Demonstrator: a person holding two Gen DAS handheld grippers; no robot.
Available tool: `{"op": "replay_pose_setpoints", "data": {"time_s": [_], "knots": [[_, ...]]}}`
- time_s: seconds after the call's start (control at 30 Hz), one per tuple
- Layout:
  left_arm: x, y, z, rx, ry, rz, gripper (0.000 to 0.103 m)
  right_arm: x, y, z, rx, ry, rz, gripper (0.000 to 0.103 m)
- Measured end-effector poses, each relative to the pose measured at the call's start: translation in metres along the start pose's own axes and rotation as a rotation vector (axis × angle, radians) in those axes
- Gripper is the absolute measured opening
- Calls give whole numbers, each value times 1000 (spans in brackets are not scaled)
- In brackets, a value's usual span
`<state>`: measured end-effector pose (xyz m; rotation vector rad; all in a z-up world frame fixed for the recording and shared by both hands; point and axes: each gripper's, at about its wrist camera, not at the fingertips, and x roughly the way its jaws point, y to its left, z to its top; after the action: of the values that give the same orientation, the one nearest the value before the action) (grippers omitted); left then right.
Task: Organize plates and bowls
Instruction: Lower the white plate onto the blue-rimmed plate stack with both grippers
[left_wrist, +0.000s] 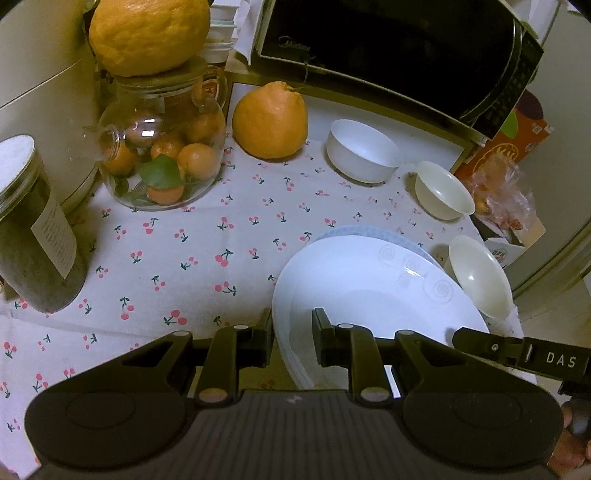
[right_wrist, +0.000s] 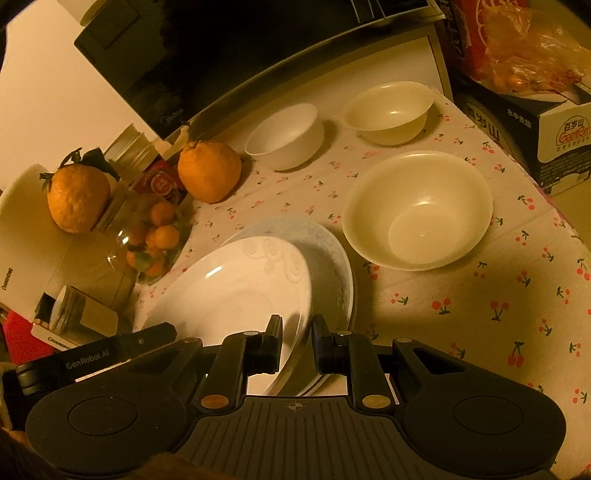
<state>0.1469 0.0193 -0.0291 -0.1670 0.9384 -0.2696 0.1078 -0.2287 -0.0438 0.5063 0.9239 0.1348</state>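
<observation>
White plate (right_wrist: 236, 291) rim seemingly between right claw (right_wrist: 297, 339) fingers

White plate with swirl embossing (right_wrist: 236, 291) sits tilted right ahead of the right gripper (right_wrist: 297, 343), its near rim between the fingers, lying over a pale bluish plate (right_wrist: 332, 266) underneath. Just beyond to the right, a big cream bowl (right_wrist: 417, 210) stands upright on the cloth. Farther out, a smaller cream bowl (right_wrist: 388, 110), and left of it a white bowl (right_wrist: 284, 136), both upright, set apart.
</observation>
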Motion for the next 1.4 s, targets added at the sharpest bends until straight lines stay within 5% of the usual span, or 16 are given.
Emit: {"op": "replay_pose_setpoints", "data": {"time_s": [1.4], "knots": [[15, -31, -20, 228, -146, 145, 22, 8, 15, -2, -177, -56, -116, 17]]}}
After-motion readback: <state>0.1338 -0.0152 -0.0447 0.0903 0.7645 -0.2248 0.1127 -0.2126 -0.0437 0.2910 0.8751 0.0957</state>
